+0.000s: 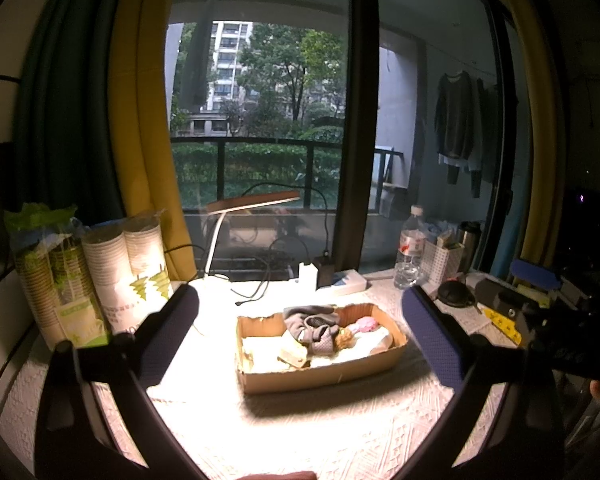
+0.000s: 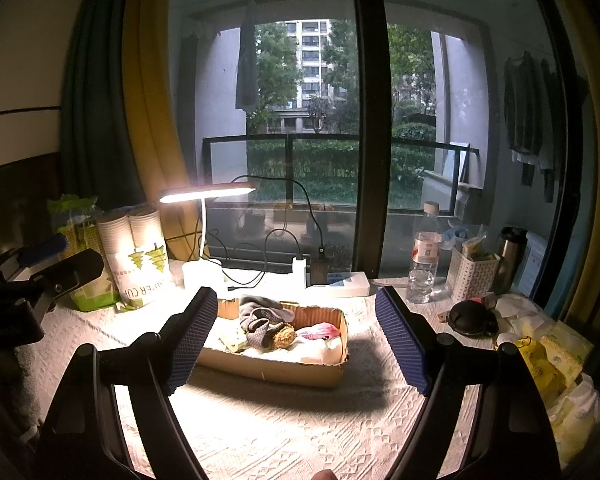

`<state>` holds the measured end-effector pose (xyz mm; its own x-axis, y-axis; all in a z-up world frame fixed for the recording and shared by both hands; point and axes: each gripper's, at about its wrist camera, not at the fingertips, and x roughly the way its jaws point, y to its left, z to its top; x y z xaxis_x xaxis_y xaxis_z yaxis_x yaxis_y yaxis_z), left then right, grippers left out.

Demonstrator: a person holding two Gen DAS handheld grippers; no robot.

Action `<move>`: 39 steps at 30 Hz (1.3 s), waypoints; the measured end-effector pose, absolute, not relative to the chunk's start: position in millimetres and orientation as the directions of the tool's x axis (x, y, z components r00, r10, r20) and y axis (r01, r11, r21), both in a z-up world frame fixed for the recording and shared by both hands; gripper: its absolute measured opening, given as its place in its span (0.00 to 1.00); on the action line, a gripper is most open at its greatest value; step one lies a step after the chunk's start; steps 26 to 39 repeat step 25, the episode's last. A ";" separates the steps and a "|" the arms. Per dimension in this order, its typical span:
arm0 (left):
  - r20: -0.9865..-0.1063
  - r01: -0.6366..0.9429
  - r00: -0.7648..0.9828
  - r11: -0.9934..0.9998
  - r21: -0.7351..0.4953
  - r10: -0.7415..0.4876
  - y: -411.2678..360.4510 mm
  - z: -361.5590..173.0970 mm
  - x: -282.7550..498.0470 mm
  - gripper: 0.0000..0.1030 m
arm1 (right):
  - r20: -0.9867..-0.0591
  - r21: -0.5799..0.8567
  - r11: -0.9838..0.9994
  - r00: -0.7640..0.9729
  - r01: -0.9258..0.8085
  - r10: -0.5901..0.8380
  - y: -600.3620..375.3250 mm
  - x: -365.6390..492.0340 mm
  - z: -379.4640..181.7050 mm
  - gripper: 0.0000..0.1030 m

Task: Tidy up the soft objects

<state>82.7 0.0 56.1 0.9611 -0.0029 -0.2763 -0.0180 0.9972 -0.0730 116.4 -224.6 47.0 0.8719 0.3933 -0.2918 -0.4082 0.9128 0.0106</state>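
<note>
I hold each hand-held gripper, left (image 1: 300, 320) and right (image 2: 296, 328), wide apart and empty. The soft things (image 2: 266, 326) sit in the box (image 2: 272, 368). Next I check nothing is left.

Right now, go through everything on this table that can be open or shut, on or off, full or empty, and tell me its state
left gripper: open, holding nothing
right gripper: open, holding nothing
cardboard box: open-topped, holding soft items
desk lamp: on
water bottle: upright, capped, partly filled
paper cups: stacked, wrapped in plastic
charger: plugged into the power strip
flask: upright, lid on
</note>
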 end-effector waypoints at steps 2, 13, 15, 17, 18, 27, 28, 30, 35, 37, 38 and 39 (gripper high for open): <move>-0.277 -0.019 0.961 0.997 -0.073 -0.002 -0.3 55.9 82.2 0.99 | -0.291 0.011 0.913 0.872 -0.409 0.394 -224.6 116.6 47.0 0.81; -0.276 -0.019 0.961 0.997 -0.074 -0.002 0.5 56.1 82.7 0.99 | -0.293 0.010 0.913 0.872 -0.409 0.393 -224.7 116.7 47.1 0.81; -0.277 -0.019 0.961 0.997 -0.074 -0.002 0.6 56.1 82.7 0.99 | -0.293 0.012 0.913 0.871 -0.409 0.394 -225.1 116.7 47.1 0.81; -0.276 -0.019 0.961 0.997 -0.074 -0.003 0.6 56.1 82.6 0.99 | -0.293 0.009 0.912 0.871 -0.409 0.394 -224.7 116.3 47.2 0.81; -0.276 -0.018 0.961 0.997 -0.074 -0.003 0.7 56.1 82.8 0.99 | -0.293 0.010 0.912 0.871 -0.409 0.394 -224.5 117.3 47.4 0.81; -0.284 -0.005 0.959 0.997 -0.077 -0.017 -2.9 51.4 82.3 0.99 | -0.298 0.010 0.913 0.870 -0.408 0.392 -225.8 117.9 44.2 0.81; -0.284 -0.005 0.959 0.997 -0.077 -0.017 -2.9 51.4 82.3 0.99 | -0.298 0.010 0.913 0.870 -0.408 0.392 -225.8 117.9 44.2 0.81; -0.284 -0.005 0.959 0.997 -0.077 -0.017 -2.9 51.4 82.3 0.99 | -0.298 0.010 0.913 0.870 -0.408 0.392 -225.8 117.9 44.2 0.81; -0.284 -0.005 0.959 0.997 -0.077 -0.017 -2.9 51.4 82.3 0.99 | -0.298 0.010 0.913 0.870 -0.408 0.392 -225.8 117.9 44.2 0.81; -0.284 -0.005 0.959 0.997 -0.077 -0.017 -2.9 51.4 82.3 0.99 | -0.298 0.010 0.913 0.870 -0.408 0.392 -225.8 117.9 44.2 0.81; -0.284 -0.005 0.959 0.997 -0.077 -0.017 -2.9 51.4 82.3 0.99 | -0.298 0.010 0.913 0.870 -0.408 0.392 -225.8 117.9 44.2 0.81; -0.284 -0.005 0.959 0.997 -0.077 -0.017 -2.9 51.4 82.3 0.99 | -0.298 0.010 0.913 0.870 -0.408 0.392 -225.8 117.9 44.2 0.81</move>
